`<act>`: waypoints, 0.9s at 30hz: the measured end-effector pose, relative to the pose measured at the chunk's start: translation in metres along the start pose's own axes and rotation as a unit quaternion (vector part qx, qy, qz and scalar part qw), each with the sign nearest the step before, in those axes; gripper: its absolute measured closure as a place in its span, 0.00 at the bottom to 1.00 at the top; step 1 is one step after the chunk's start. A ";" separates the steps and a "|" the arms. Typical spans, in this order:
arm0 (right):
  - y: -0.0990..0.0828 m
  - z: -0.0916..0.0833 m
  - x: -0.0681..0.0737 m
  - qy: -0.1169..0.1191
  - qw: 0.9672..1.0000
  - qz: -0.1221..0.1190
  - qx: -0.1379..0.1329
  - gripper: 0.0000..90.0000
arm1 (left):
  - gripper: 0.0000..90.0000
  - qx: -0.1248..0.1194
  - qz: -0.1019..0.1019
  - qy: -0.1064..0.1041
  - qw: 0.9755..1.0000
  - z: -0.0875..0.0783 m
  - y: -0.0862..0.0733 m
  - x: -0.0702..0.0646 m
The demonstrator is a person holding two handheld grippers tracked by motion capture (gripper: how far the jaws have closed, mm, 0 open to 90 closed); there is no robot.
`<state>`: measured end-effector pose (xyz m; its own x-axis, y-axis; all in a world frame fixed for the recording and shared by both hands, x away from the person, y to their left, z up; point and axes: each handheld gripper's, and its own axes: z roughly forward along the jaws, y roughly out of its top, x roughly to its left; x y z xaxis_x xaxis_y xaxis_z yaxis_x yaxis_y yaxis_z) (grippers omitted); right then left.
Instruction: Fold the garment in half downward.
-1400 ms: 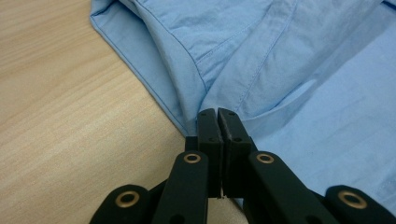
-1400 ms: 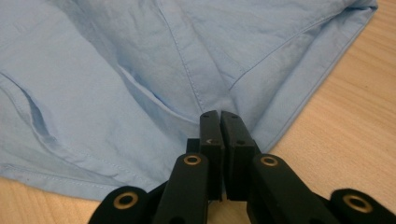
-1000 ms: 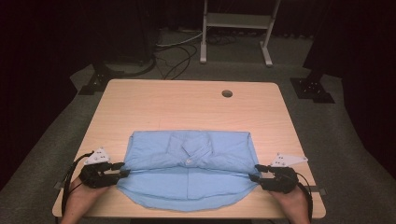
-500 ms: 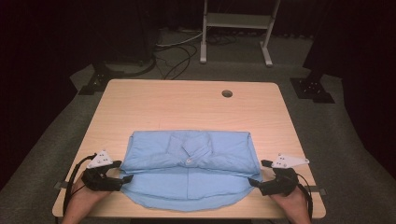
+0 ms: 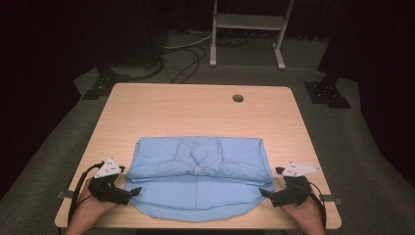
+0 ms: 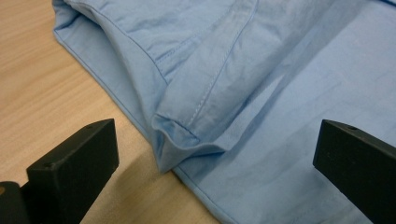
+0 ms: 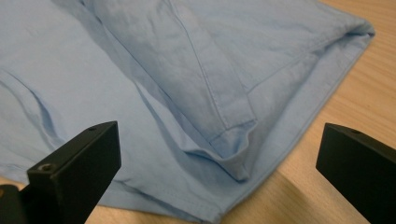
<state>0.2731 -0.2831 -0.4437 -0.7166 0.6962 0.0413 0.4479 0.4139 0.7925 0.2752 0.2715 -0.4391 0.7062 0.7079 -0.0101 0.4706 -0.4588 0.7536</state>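
A light blue shirt (image 5: pixel 200 178) lies folded on the wooden table (image 5: pixel 195 112), collar up, with its upper half doubled over the lower. My left gripper (image 5: pixel 128 186) rests at the shirt's left edge, and its jaws have just been opening. In the left gripper view the gripper (image 6: pixel 215 140) stands open around the folded corner (image 6: pixel 187 140) without touching it. My right gripper (image 5: pixel 270 185) rests at the shirt's right edge, and its jaws have just been opening too. In the right gripper view the gripper (image 7: pixel 217 140) stands open around the folded corner (image 7: pixel 233 144), which lies loose on the cloth.
A round cable hole (image 5: pixel 238 98) sits near the table's far edge. Behind the table stand a metal frame (image 5: pixel 247 29), floor cables (image 5: pixel 186 56) and dark stand bases (image 5: pixel 327 93). The near table edge runs just below both hands.
Both grippers' jaws have opened and let go of the shirt's folded side corners. The shirt has settled flat. The hands have barely moved.
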 end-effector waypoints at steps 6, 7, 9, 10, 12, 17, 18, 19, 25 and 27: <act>0.007 0.000 -0.002 0.018 1.000 0.006 -0.018 0.00 | 0.00 -0.020 0.005 -0.003 1.000 -0.002 0.014 -0.004; 0.008 0.001 -0.001 0.020 1.000 0.006 -0.016 0.00 | 0.00 -0.023 0.007 -0.003 1.000 -0.002 0.017 -0.005; 0.011 0.003 0.000 0.026 1.000 0.000 -0.013 0.00 | 0.00 -0.027 0.010 -0.006 1.000 -0.001 0.022 -0.008; 0.013 0.004 0.000 0.028 1.000 -0.004 -0.014 0.00 | 0.00 -0.029 0.012 -0.007 0.999 0.000 0.024 -0.010; 0.016 0.005 0.001 0.033 0.999 -0.004 -0.014 0.00 | 0.00 -0.031 0.017 -0.011 0.999 0.002 0.029 -0.014; 0.025 0.005 0.004 0.031 0.999 -0.011 -0.026 0.00 | 0.00 -0.040 0.029 -0.016 0.999 0.007 0.041 -0.024; 0.027 0.006 0.005 0.033 0.999 -0.011 -0.028 0.00 | 0.00 -0.043 0.028 -0.020 0.998 0.008 0.043 -0.025; 0.030 0.007 0.006 0.034 0.999 -0.012 -0.030 0.00 | 0.00 -0.044 0.031 -0.022 0.998 0.010 0.046 -0.027; 0.048 0.020 0.016 0.053 0.998 -0.029 -0.028 0.00 | 0.00 -0.043 0.041 -0.036 0.998 0.021 0.062 -0.035; 0.055 0.026 0.020 0.061 0.997 -0.037 -0.024 0.00 | 0.00 -0.042 0.045 -0.043 0.997 0.025 0.069 -0.037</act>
<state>0.2967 -0.2312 -0.4149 -0.8071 0.5879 0.0533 0.3676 0.4299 0.8246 0.2946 0.2000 -0.4035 0.7875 0.6163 0.0065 0.3605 -0.4691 0.8062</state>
